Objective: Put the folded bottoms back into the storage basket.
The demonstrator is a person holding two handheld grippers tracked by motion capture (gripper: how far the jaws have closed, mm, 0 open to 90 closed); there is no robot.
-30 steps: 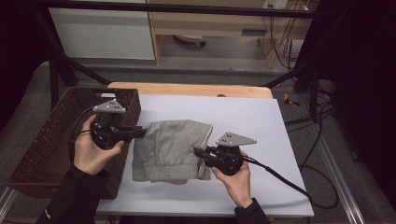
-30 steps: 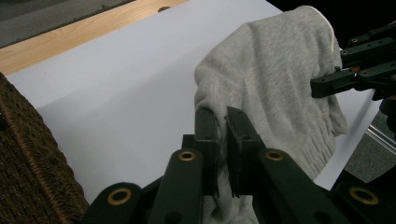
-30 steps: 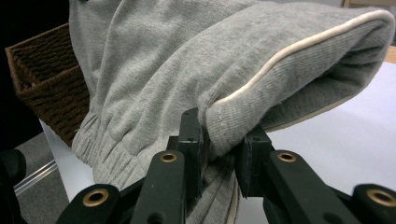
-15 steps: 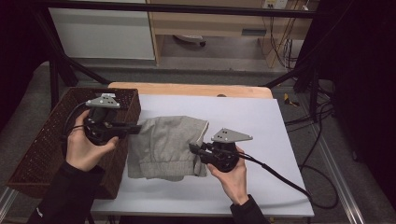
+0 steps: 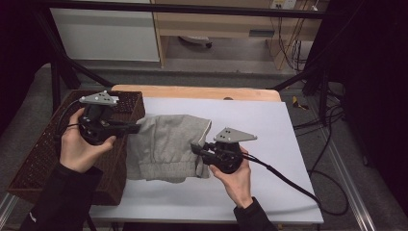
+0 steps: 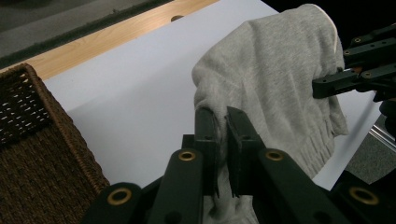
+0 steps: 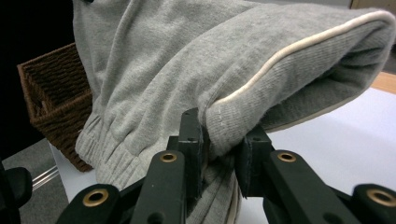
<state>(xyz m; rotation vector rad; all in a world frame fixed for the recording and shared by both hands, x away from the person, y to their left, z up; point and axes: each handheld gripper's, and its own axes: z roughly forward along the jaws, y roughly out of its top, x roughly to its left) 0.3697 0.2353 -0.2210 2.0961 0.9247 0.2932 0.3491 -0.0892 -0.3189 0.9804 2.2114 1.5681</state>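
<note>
White table (image 5: 269,125), wicker basket (image 5: 43,159) at its left edge. Folded grey garment (image 5: 166,144) hanging between both tools, just right of the basket's wall, long axis hand to hand. Left gripper (image 6: 223,140) nearer the basket, clamped on cloth; right gripper (image 7: 223,144) pinching the ribbed hem. No readable writing.

The high view looks forward and down from above the near edge of the table (image 5: 269,125), taking in the whole top and the basket (image 5: 38,163) at its left edge. The left gripper view sits close behind its jaws, facing across the table toward its far edge. The right gripper view, closer still, faces the basket (image 7: 56,93). All three share the grey garment (image 5: 163,144).
</note>
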